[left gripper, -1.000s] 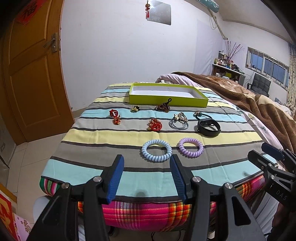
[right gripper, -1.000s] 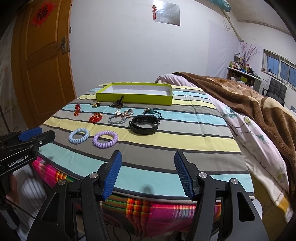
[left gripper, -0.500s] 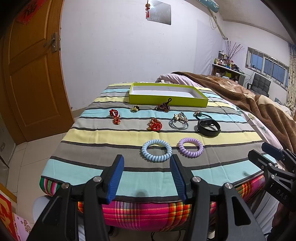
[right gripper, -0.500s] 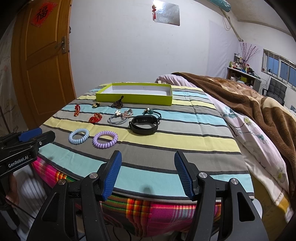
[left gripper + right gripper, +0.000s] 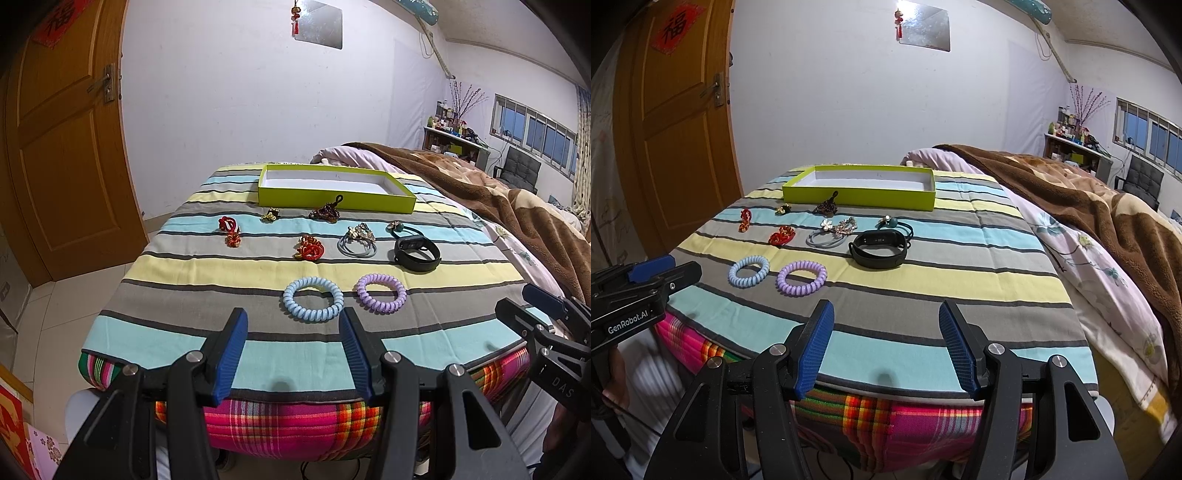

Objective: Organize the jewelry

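left gripper (image 5: pixel 291 354): its handle runs off the bottom edge of its own view; in the right wrist view only its side shows at the left edge.
right gripper (image 5: pixel 885 347): its lower part is cut off by the bottom edge; in the left wrist view only a bit pokes in at the right edge.
hand (image 5: pixel 613 384): mostly hidden behind the left gripper, and blurry.
little things on the shelf (image 5: pixel 452 127): too small to tell what they are.
small gold trinket (image 5: pixel 270 214): too small to make out.
green box (image 5: pixel 334 199): its near wall hides part of its floor.
striped cloth (image 5: pixel 177 269): its far end is hidden behind the green box.
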Motion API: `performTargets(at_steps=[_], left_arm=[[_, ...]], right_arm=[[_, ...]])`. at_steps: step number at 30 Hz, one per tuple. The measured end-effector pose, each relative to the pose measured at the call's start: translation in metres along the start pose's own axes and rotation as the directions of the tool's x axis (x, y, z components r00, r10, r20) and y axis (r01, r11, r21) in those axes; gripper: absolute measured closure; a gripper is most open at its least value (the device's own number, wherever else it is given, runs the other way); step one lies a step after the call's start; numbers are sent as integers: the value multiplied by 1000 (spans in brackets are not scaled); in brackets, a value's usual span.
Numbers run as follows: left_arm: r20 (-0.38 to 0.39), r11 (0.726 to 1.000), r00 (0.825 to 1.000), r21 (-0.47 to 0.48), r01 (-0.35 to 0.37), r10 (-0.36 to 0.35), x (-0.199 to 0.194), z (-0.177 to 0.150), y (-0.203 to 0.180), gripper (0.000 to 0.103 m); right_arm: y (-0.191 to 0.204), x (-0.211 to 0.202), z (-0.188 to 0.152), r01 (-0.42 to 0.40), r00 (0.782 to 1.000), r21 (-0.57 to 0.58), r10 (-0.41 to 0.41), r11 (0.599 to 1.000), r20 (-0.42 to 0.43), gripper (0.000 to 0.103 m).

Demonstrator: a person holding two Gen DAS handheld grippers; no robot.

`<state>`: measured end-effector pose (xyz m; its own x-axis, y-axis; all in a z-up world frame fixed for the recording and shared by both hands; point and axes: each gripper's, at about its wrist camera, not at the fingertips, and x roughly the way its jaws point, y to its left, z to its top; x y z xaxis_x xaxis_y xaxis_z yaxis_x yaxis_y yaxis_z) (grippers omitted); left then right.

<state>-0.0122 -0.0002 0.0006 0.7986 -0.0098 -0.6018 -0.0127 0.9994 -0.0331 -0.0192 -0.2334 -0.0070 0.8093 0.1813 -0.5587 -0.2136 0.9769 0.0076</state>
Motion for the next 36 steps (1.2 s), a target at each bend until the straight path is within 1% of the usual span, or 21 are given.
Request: performTargets(at_steps=[24, 29, 31, 33, 36], left_arm=[[-13, 1000, 1000, -17, -12, 11, 8, 2, 5, 49], [-30, 1000, 1000, -15, -7, 6, 17, 5, 9, 49], [-48, 1000, 999, -7, -16, 15, 24, 7, 9, 49], [-70, 1000, 998, -10, 1, -2, 31, 8, 11, 49], [-101, 999, 994, -40, 26, -30, 43, 10, 14, 49]], right_arm=[[0, 3, 4, -1, 1000, -8, 1, 1000, -5, 43], [-3, 9, 8, 3, 1000, -8, -3, 1000, -7, 43], [-5, 14, 11, 3, 1000, -7, -3, 1000, -11, 43], [-6, 17, 14, 2, 1000, -8, -2, 1000, -11, 43], [-7, 24, 20, 4, 1000, -17, -4, 1000, -11, 43]])
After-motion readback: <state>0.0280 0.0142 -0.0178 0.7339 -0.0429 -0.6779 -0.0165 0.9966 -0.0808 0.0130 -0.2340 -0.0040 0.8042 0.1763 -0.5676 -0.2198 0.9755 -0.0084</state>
